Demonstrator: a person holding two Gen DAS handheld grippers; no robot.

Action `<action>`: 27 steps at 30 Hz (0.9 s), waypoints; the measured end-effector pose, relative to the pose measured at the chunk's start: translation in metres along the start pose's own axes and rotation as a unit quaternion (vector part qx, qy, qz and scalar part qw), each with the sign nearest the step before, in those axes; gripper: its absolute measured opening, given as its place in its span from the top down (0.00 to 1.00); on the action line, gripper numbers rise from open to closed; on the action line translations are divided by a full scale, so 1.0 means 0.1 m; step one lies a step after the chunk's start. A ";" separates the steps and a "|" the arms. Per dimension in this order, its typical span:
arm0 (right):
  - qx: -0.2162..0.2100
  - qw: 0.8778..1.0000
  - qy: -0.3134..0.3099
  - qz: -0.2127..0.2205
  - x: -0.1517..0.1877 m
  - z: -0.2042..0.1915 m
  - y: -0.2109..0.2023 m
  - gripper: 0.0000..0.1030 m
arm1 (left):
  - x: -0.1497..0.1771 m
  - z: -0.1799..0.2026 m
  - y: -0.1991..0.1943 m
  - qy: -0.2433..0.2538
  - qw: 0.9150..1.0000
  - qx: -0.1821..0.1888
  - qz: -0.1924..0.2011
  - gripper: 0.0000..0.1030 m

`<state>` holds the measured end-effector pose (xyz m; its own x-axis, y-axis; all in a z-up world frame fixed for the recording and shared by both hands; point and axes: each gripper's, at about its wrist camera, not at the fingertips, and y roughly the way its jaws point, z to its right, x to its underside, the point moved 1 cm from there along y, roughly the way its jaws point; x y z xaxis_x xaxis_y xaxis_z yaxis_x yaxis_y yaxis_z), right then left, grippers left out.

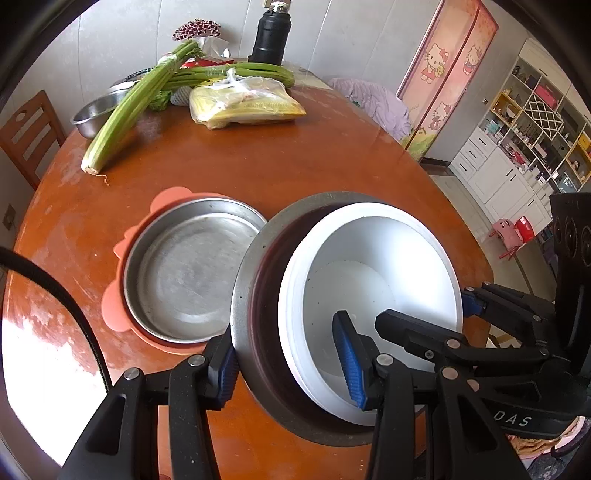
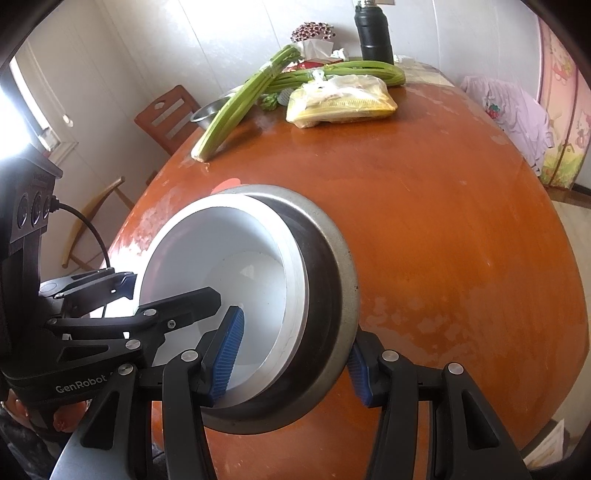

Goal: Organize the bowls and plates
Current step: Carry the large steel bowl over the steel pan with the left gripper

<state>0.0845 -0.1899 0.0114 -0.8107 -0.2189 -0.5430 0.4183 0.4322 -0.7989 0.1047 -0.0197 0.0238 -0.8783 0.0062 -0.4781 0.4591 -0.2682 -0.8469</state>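
- The left gripper (image 1: 291, 369) grips one side of a stack of bowls: one blue pad presses on the outside of the metal bowl (image 1: 247, 295) and the other pad is inside the white bowl (image 1: 388, 273).
- The right gripper (image 2: 291, 358) grips the opposite side of the same stack in the same way, with one pad inside the white bowl (image 2: 207, 266) and one pad against the outer rim of the metal bowl (image 2: 340, 280).
- So both grippers are clenched on the stack, and each one shows in the other's view at the far side of the stack.
- The white bowl sits inside the metal bowl, and there seems to be more than one white bowl nested, because a second white rim shows.
- The stack is tilted; I cannot tell if its bottom touches the table (image 1: 295, 162).
- Just beside the stack, to its left in the left wrist view, a flat metal plate (image 1: 192, 273) lies on a pink mat (image 1: 118, 302).
- Well behind the stack, at the far side of the table, lie long green stalks (image 1: 129, 107), a yellow bag in clear plastic (image 1: 243, 103) and a small steel bowl (image 1: 96, 110).
- A black bottle (image 1: 269, 33) stands behind the bag, near the wall.
- A wooden chair (image 1: 29, 136) stands beside the table, far left of the stack.
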 end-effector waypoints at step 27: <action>-0.022 0.999 -0.050 0.004 -0.52 -0.67 0.31 0.47 | -0.18 -0.72 -0.33 -0.038 0.998 -0.041 0.036 0.55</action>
<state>0.1119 -0.1066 0.0319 -0.7624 -0.3003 -0.5732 0.4037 0.4716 -0.7840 0.1152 0.0588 0.0435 -0.8488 -0.0837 -0.5221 0.5280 -0.1862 -0.8286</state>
